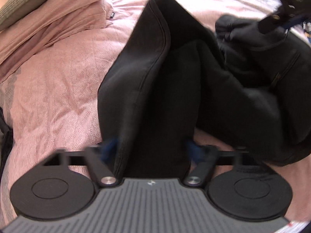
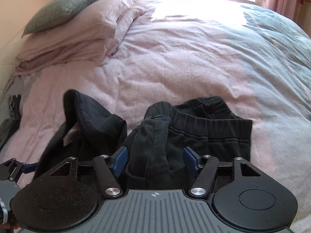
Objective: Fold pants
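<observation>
Black pants (image 1: 147, 89) lie bunched on a pink bedspread (image 1: 58, 89). In the left wrist view a thick fold of a leg fills the gap between the blue pads of my left gripper (image 1: 151, 146), which is shut on it, and the hem stands up beyond. My right gripper (image 2: 155, 159) is shut on a bunch of cloth just below the elastic waistband (image 2: 206, 120), which rests on the bed. In the left wrist view the right gripper (image 1: 281, 9) shows at the top right over the cloth. In the right wrist view the left gripper (image 2: 29, 167) shows at the lower left.
Pink pillows (image 2: 77, 36) with a grey-green cushion (image 2: 66, 5) on top are stacked at the far left of the bed. The bedspread turns grey-blue (image 2: 281, 48) on the right. A bright window lies beyond the bed. Dark cloth (image 2: 13, 106) sits at the left edge.
</observation>
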Demonstrator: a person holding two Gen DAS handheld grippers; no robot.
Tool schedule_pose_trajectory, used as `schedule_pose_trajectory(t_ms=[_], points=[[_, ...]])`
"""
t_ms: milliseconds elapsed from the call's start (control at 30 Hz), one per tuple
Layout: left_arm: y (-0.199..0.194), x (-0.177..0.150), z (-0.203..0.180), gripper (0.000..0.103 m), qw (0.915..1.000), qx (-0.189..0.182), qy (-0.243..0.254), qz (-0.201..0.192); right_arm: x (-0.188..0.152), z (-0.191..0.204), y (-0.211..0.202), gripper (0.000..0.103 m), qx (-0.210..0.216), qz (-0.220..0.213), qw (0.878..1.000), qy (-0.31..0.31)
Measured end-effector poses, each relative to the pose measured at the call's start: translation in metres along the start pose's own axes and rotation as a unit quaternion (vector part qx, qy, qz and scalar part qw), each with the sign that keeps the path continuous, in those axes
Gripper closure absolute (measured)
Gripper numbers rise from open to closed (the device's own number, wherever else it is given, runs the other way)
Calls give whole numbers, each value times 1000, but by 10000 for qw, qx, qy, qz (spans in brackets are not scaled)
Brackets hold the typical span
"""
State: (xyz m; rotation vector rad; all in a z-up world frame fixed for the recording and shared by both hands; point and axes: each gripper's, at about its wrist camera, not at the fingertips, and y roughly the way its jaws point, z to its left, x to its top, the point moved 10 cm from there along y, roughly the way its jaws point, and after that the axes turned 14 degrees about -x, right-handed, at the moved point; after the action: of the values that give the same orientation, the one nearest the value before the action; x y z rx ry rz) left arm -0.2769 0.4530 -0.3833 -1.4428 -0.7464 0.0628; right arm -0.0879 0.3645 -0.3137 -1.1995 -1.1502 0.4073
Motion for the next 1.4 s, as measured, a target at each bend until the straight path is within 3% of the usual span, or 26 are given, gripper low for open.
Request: schedule_pose_trajectory(t_ms=[33,67,100,167,267,300,400,500,567,633,700,733,800,833,900,967,1033,1233,1300,1400], points=[[1,1,2,70,10000,-12,50,-29,-2,4,9,44,31,49,10000,-79],[0,2,6,82,10000,11,67,-55,-4,8,15,81,107,112,9997,-177],[-3,6,12,84,9999,49,71,-98,-8,10,22,90,144,264,9992,-261],[-14,19,28,88,9995,159,-6,-290,-4,2,15,91,224,218,9995,16],[-45,49,67,89,9962,499,-66,-715,23,-40,-35,91,435,-551,9923,1019],[-57,60,81,89,9943,596,-99,-878,33,-59,-56,91,550,-850,9844,1441],[-100,97,121,89,9856,1008,-5,-1360,54,-124,-133,91,723,-1825,9454,2603],[-139,119,143,85,9833,904,44,-1576,44,-176,-197,91,846,-2434,9069,3333],[-154,118,149,61,9871,644,79,-1465,23,-194,-224,91,949,-2530,8918,3629],[-158,104,153,33,9922,422,47,-1171,-9,-203,-230,91,689,-2233,8970,3753],[-152,72,157,27,9963,239,-77,-819,-53,-213,-208,90,146,-1387,9103,3897],[-143,50,157,21,9981,126,-272,-543,-79,-218,-191,89,-185,-834,9112,4029],[-129,8,164,21,9970,64,-765,-121,-146,-229,-156,87,-923,331,9029,4185],[-123,-15,166,21,9943,30,-1063,42,-173,-235,-145,82,-1259,757,8929,4256],[-117,-60,167,21,9852,-140,-1685,276,-213,-243,-134,76,-1600,1238,8760,4378],[-110,-92,171,21,9730,-226,-2267,357,-231,-249,-132,72,-1623,1357,8607,4631],[-103,-108,167,21,9586,-427,-2791,353,-231,-253,-131,68,-1640,1387,8535,4748],[-74,-94,165,21,9442,-474,-3258,-25,-217,-243,-138,66,-1684,1305,8605,4628],[-56,-89,176,21,9286,-463,-3678,-159,-217,-243,-135,66,-1694,1277,8615,4612],[-28,-91,189,22,8935,-529,-4444,-365,-224,-246,-132,65,-1803,1334,8550,4677]])
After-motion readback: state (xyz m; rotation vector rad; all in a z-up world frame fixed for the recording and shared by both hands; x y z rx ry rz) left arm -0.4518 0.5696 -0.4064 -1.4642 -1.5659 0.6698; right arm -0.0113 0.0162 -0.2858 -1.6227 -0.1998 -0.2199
